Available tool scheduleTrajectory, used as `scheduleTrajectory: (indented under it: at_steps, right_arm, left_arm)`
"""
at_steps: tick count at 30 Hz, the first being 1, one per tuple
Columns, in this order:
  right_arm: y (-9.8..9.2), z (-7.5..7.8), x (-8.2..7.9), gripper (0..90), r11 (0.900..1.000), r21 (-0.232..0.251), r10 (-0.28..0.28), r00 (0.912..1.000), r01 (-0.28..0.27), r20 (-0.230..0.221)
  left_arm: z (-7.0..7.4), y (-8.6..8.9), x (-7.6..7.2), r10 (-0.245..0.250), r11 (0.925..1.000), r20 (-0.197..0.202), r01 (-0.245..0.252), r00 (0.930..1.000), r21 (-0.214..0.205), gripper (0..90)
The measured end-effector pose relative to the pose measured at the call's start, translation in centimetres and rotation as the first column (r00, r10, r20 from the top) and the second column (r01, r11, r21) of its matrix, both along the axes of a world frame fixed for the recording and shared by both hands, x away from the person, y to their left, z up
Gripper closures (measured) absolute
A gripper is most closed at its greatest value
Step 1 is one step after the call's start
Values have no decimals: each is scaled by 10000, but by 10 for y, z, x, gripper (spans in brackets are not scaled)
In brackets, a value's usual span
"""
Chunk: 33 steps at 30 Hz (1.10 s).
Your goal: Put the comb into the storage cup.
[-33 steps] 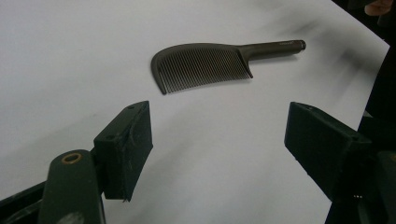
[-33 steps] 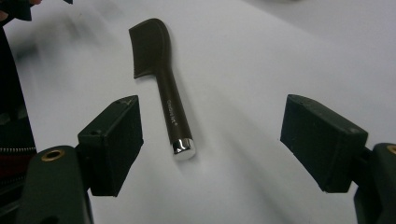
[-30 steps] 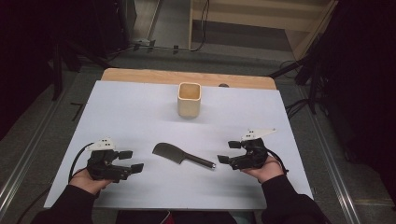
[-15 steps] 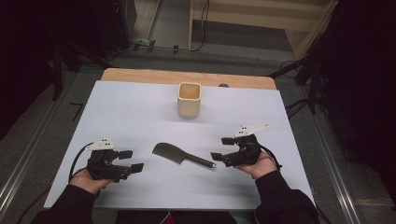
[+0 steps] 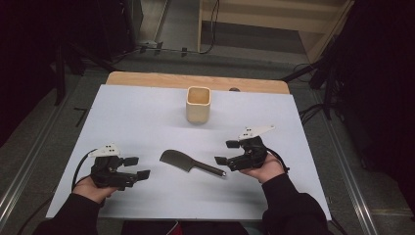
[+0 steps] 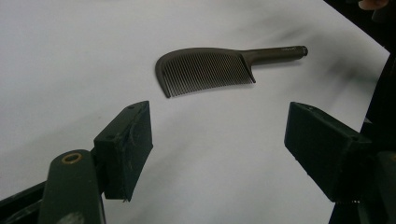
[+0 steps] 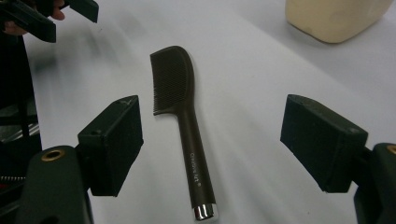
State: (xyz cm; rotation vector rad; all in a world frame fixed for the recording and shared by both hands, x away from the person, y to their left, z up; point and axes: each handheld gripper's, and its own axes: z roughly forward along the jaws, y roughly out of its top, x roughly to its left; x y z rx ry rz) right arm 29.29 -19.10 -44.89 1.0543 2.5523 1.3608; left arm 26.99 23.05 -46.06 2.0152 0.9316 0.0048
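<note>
A dark comb (image 5: 192,163) with a long handle lies flat on the white table (image 5: 137,112), its silver-tipped handle end pointing right. My left gripper (image 5: 137,167) rests open on the table to the comb's left, jaws aimed at it. In the left gripper view the comb (image 6: 205,70) lies beyond the wide-open left gripper (image 6: 224,144). My right gripper (image 5: 225,152) is open just right of the handle end. In the right gripper view the comb (image 7: 184,112) runs between the spread jaws of the right gripper (image 7: 219,140), handle nearest, untouched.
A beige square cup (image 5: 198,104) stands upright at the table's middle back, also at the top right of the right gripper view (image 7: 336,18). A wooden strip (image 5: 147,78) borders the far edge. Dark equipment and cables surround the table.
My right gripper has moved left and slightly forward, closer to the comb's handle end. The left gripper and the comb have stayed put.
</note>
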Motion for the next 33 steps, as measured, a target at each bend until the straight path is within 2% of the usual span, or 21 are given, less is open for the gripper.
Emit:
scheduleTrajectory:
  at_steps: [8, 21, 33]
  right_arm:
    - [6, 3, 6, 197, 9999, 97, 69, 10000, -69, 26]
    - [11, 3, 8, 204, 9999, -96, 80, 9999, -79, 143]
    - [10, -10, 6, 216, 9993, -366, 74, 9999, -68, 146]
  left_arm:
    - [0, 0, 1, 63, 10000, 27, -63, 10000, -33, 241]
    - [1, 1, 2, 164, 9999, 86, -164, 9998, -45, 242]
    - [1, 2, 2, 176, 9998, 130, -175, 9998, -23, 242]
